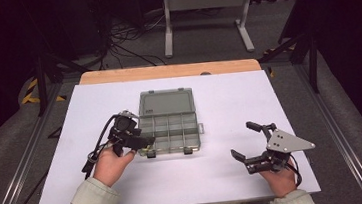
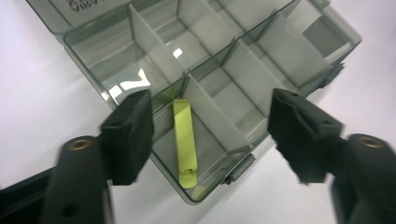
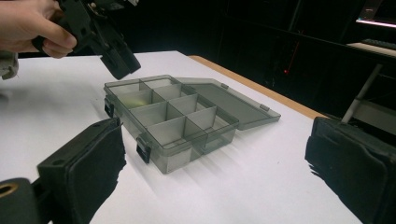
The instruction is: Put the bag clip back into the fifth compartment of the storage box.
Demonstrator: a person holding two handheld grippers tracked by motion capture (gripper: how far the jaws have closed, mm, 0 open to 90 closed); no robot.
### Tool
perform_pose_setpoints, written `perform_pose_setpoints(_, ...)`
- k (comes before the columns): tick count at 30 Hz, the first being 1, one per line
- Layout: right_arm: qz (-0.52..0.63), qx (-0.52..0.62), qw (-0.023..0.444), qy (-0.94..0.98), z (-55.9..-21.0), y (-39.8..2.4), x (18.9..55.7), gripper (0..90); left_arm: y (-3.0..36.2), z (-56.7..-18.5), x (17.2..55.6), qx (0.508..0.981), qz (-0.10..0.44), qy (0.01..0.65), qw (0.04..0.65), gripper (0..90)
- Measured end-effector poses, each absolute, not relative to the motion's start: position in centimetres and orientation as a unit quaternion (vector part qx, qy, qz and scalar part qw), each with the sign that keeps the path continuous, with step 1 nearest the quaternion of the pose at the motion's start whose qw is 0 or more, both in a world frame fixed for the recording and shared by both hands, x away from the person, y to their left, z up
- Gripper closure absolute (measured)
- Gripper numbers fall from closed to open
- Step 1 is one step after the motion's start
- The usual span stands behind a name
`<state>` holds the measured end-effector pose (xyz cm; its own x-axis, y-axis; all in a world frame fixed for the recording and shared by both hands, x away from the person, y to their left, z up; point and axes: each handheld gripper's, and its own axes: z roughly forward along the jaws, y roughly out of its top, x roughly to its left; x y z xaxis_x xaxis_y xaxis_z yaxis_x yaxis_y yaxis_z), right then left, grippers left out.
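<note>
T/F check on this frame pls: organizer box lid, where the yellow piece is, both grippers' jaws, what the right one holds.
1. The organizer box has its lid open. True.
2. The yellow strip lies on the table beside the box. False: it lies inside a corner compartment.
3. The left gripper clamps the yellow strip. False: its jaws stand apart above the box, nothing pressed between them.
4. The right gripper is open and holds nothing. True.
5. The right gripper rests on the box. False: it sits apart from it, over bare table.
</note>
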<state>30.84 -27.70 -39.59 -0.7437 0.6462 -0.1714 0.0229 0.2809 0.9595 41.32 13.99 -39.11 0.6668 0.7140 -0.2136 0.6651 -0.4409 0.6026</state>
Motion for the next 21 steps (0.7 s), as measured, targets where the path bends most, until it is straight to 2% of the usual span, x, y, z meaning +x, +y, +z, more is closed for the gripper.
perform_pose_setpoints(1,0.557,0.223,0.28,0.75,-39.6,-27.7,30.8,4.6,14.1,-38.8,41.2,0.848,0.04,0.403,0.343,27.5)
perform_pose_setpoints(11,0.557,0.225,0.278,0.75,-39.6,-27.7,30.9,4.5,15.0,-36.5,38.9,0.853,0.053,0.346,0.388,7.5)
perform_pose_setpoints(21,0.559,0.226,0.276,0.748,-39.6,-27.6,30.9,3.7,17.6,-35.4,35.9,0.832,0.087,0.315,0.448,2.2)
